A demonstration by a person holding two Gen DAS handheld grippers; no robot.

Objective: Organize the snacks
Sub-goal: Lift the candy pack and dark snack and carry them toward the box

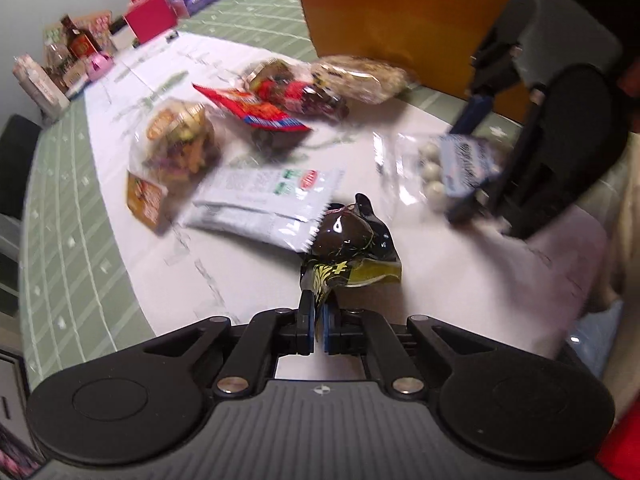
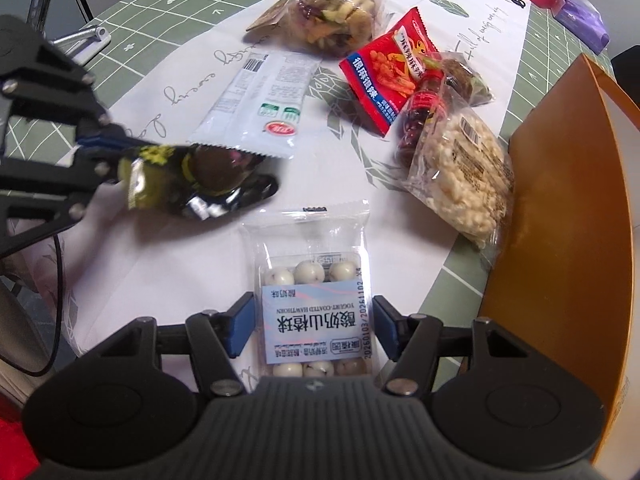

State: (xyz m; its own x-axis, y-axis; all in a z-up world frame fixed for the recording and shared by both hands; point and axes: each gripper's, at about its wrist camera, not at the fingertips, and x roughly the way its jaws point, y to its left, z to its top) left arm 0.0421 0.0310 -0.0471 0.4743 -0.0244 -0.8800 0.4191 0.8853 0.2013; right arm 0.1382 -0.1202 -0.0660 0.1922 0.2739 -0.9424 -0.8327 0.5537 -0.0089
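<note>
My left gripper (image 1: 318, 312) is shut on the crimped end of a black and yellow snack packet (image 1: 348, 240), which hangs just above the white table runner (image 1: 240, 300). In the right wrist view that packet (image 2: 200, 176) sticks out of the left gripper (image 2: 100, 148) at the left. My right gripper (image 2: 313, 302) is shut on a clear pack of yogurt-coated hawthorn balls (image 2: 316, 320), one blue pad against each long side. The left wrist view shows that pack (image 1: 460, 164) in the right gripper (image 1: 466, 162) at the right.
An open orange box (image 2: 560, 200) stands at the right edge. Against it lies a puffed-rice bag (image 2: 464, 176). A red packet (image 2: 384, 76), a white packet (image 2: 260, 100) and a mixed-snack bag (image 2: 340, 20) lie beyond. Bottles and small boxes (image 1: 80, 48) line the table's far edge.
</note>
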